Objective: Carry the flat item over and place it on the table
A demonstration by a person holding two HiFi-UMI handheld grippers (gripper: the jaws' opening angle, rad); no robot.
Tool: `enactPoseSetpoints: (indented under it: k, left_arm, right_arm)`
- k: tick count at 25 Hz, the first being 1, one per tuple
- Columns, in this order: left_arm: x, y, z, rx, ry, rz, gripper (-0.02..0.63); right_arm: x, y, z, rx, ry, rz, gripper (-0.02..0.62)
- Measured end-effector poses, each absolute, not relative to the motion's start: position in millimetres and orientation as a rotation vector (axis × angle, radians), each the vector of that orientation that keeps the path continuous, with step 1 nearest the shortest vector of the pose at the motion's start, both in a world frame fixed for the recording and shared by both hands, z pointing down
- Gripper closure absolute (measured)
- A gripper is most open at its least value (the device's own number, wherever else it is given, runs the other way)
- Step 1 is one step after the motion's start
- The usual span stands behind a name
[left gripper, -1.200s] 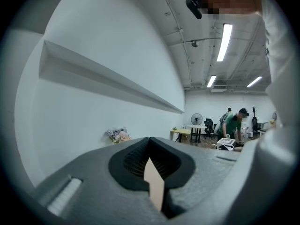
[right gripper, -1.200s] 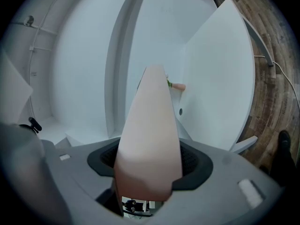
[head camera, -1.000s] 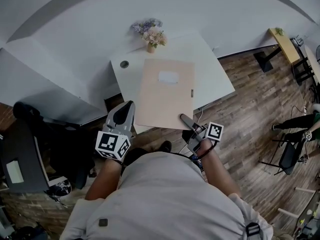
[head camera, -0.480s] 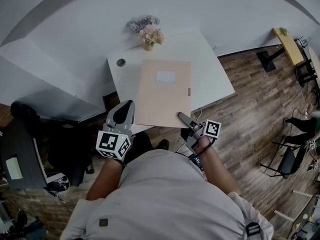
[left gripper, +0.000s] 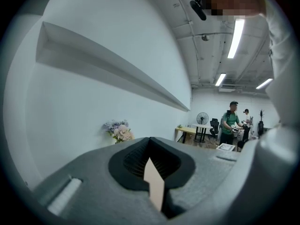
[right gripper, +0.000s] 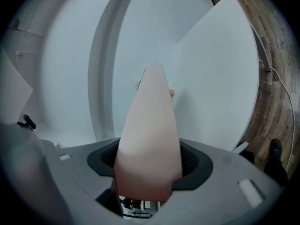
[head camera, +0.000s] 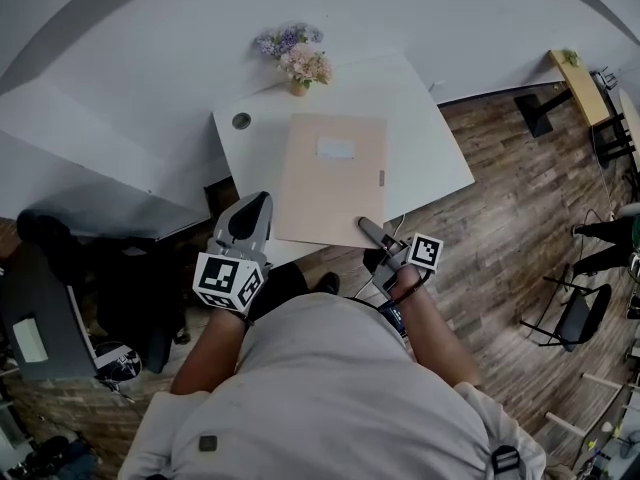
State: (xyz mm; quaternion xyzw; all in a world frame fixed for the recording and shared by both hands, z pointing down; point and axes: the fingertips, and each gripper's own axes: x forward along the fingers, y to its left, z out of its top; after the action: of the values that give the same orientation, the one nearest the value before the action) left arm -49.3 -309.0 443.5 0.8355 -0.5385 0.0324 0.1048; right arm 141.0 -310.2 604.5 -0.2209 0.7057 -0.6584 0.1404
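Observation:
The flat item is a tan board [head camera: 332, 178] with a white label, lying level over the white table [head camera: 430, 138]. Whether it touches the tabletop I cannot tell. My left gripper [head camera: 255, 213] is shut on the board's near left corner. In the left gripper view only the board's thin edge [left gripper: 153, 186] shows between the jaws. My right gripper [head camera: 368, 228] is shut on the near right corner. In the right gripper view the board [right gripper: 150, 135] runs forward from the jaws over the table [right gripper: 220, 78].
A vase of flowers [head camera: 298, 63] stands at the table's far edge by the white wall, with a round cable hole [head camera: 241, 120] to its left. A dark chair [head camera: 60, 298] is at the left. Two people [left gripper: 229, 125] stand far off across the wooden floor [head camera: 520, 228].
The board has slid slightly farther over the table and the view has shifted a little. Both grippers hold their corners as before.

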Motion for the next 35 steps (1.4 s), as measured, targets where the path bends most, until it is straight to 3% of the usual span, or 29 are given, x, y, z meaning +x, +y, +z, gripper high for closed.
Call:
enactPoseSetpoints:
  k: [35]
  left_arm:
    - [-128.8, -376.7, 544.3, 2.303, -1.445, 0.262, 0.604]
  right_arm:
    - [76.3, -371.7, 747.0, -0.886, 2.154, -1.996, 0.284]
